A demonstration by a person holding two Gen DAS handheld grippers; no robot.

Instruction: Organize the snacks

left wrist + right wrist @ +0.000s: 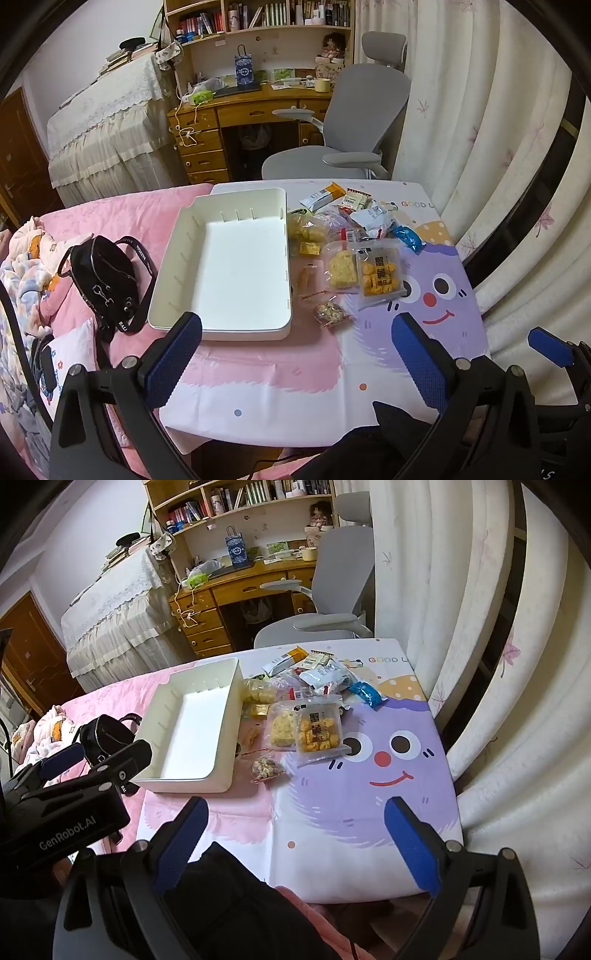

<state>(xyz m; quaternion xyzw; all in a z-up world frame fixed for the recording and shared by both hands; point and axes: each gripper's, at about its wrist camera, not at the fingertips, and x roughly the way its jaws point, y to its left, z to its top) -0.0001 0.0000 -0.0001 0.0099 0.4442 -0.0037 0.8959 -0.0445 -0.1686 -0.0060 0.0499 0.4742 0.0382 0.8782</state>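
A white empty tray (pixel 173 295) lies on the small table, also in the right wrist view (pixel 225 716). To its right lies a pile of snack packets: an orange-cracker pack (pixel 380 277) (pixel 319 729), a yellow cake pack (pixel 341 271) (pixel 282 727), a nut packet (pixel 330 314) (pixel 266 768), a blue packet (pixel 408 236) (pixel 365 694) and several white wrappers (pixel 373 216). My left gripper (pixel 295 358) is open and empty, near the tray's near edge. My right gripper (pixel 295 842) is open and empty, over the near table part.
The table has a cartoon cloth (pixel 436 295). A black handbag (pixel 107 280) lies on the pink bed left of the tray. A grey office chair (pixel 354 122) and wooden desk (pixel 236 107) stand behind. Curtains (pixel 480 129) hang at right.
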